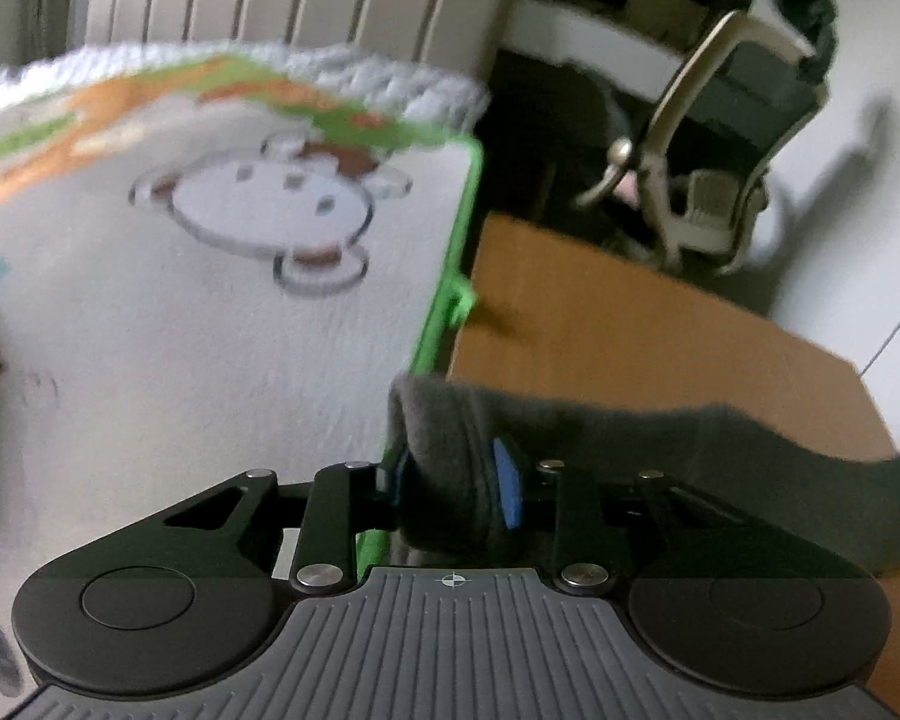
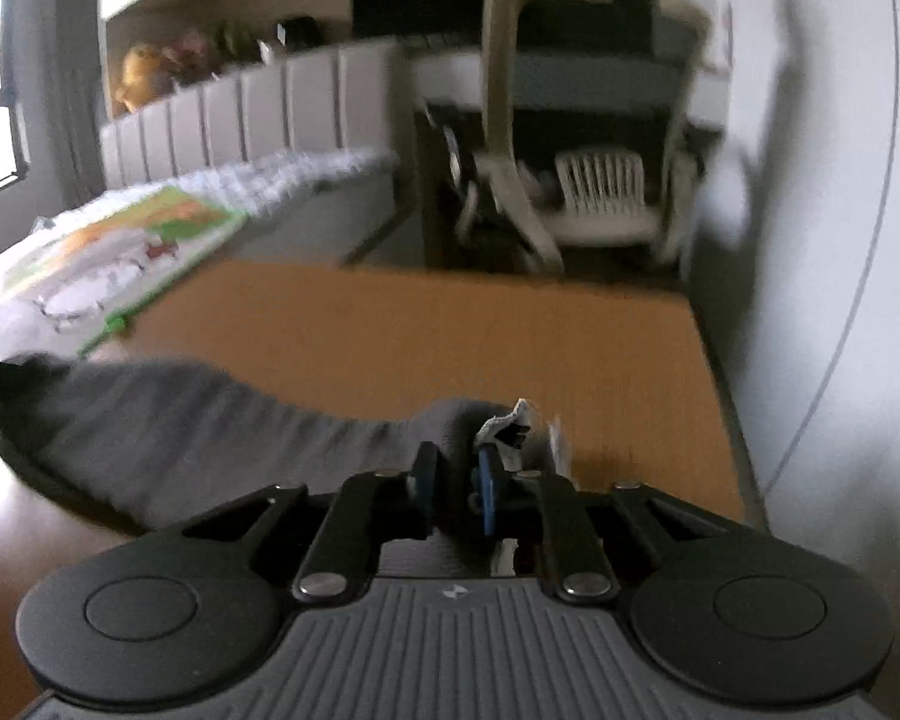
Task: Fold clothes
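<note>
A dark grey garment hangs stretched between my two grippers above the wooden table. My left gripper is shut on one bunched end of it, between the blue pads. In the right wrist view the garment runs from the far left to my right gripper, which is shut on its other end. A small white label sticks up at that end.
A white blanket with a cartoon print and green edging lies at the left, also seen in the right wrist view. A striped cushion or headboard stands behind it. An office chair stands beyond the table, near a white wall.
</note>
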`<state>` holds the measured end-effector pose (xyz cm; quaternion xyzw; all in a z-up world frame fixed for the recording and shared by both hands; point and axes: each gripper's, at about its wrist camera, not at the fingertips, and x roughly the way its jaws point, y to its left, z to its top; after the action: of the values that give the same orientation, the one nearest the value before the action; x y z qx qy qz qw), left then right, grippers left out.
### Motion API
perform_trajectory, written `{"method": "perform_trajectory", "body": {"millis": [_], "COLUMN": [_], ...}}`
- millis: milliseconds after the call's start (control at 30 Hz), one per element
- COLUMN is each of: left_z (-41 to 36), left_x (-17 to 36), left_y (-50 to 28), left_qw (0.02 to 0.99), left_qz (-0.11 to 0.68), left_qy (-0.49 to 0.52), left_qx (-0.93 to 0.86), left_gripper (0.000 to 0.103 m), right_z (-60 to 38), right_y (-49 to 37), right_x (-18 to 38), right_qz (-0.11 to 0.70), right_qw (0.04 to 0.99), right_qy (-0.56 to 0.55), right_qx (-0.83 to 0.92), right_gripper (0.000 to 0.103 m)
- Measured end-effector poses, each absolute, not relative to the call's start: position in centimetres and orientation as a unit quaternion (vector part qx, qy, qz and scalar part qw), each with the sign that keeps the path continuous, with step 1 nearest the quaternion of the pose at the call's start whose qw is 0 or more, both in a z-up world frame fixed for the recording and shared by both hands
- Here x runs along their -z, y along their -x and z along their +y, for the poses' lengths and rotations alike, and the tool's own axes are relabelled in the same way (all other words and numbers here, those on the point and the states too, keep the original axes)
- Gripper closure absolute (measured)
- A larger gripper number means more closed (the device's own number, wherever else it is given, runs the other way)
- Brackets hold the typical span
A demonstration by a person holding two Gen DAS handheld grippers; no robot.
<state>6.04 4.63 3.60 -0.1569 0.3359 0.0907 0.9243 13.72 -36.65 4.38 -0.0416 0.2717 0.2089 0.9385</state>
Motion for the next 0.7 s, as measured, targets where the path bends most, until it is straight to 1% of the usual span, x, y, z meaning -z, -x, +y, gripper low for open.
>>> {"method": "perform_trajectory", "body": {"millis": [67, 167, 200, 267, 300, 333, 367, 400, 433, 467, 500, 567, 600, 633, 667, 700], "left_z": [4.0, 3.1, 2.9, 2.9, 3.1, 3.5, 3.9, 4.1, 4.0, 3.6, 3.3, 2.6, 2.0, 1.3, 0.7, 0.0], "left_x": [-4.8, -5.0, -4.7, -3.5, -3.0, -2.7, -2.7, -3.0, -3.5, -4.1, -4.7, -5.8, -6.1, -5.8, -5.1, -4.5], "left_y": [-5.2, -4.0, -3.7, -3.4, -3.2, -3.0, -2.8, -2.6, -2.5, -2.5, -2.6, -2.6, -2.8, -3.3, -3.9, -4.5], "left_qw": [0.930, 0.930, 0.927, 0.920, 0.916, 0.913, 0.911, 0.912, 0.916, 0.922, 0.927, 0.937, 0.940, 0.939, 0.937, 0.934], "left_qz": [0.326, 0.331, 0.339, 0.360, 0.367, 0.372, 0.371, 0.366, 0.356, 0.344, 0.332, 0.307, 0.299, 0.300, 0.305, 0.311], "left_qy": [0.153, 0.145, 0.142, 0.135, 0.132, 0.135, 0.143, 0.149, 0.151, 0.151, 0.152, 0.152, 0.156, 0.162, 0.168, 0.174], "left_qx": [-0.078, -0.072, -0.072, -0.082, -0.091, -0.100, -0.106, -0.109, -0.105, -0.096, -0.087, -0.069, -0.053, -0.037, -0.023, -0.009], "left_gripper": [0.072, 0.072, 0.071, 0.069, 0.065, 0.061, 0.052, 0.047, 0.045, 0.037, 0.027, 0.017, 0.012, 0.009, 0.009, 0.009], "right_z": [-36.6, -37.0, -37.2, -37.8, -38.1, -38.3, -38.7, -39.0, -39.4, -39.7, -39.9, -39.8, -39.4, -39.0, -38.6, -38.0], "right_y": [-13.9, -14.9, -15.4, -16.4, -16.7, -16.7, -16.4, -16.1, -15.9, -15.6, -15.3, -14.6, -14.3, -14.0, -13.8, -13.7], "right_x": [-6.1, -6.6, -6.2, -4.0, -2.8, -1.7, -1.4, -1.4, -1.5, -1.9, -2.5, -3.6, -4.0, -4.2, -4.3, -4.1], "right_qz": [0.245, 0.239, 0.250, 0.300, 0.322, 0.337, 0.337, 0.333, 0.328, 0.319, 0.308, 0.286, 0.275, 0.268, 0.263, 0.265], "right_qw": [0.945, 0.948, 0.947, 0.934, 0.928, 0.925, 0.927, 0.929, 0.932, 0.935, 0.938, 0.943, 0.945, 0.945, 0.945, 0.942], "right_qy": [0.044, 0.036, 0.030, 0.013, 0.008, 0.007, 0.004, -0.001, -0.005, -0.012, -0.020, -0.027, -0.030, -0.037, -0.045, -0.055], "right_qx": [-0.213, -0.205, -0.201, -0.193, -0.187, -0.176, -0.167, -0.160, -0.154, -0.153, -0.156, -0.166, -0.173, -0.182, -0.191, -0.200], "right_gripper": [0.090, 0.089, 0.089, 0.087, 0.086, 0.080, 0.067, 0.059, 0.042, 0.030, 0.026, 0.015, 0.012, 0.003, 0.000, 0.000]}}
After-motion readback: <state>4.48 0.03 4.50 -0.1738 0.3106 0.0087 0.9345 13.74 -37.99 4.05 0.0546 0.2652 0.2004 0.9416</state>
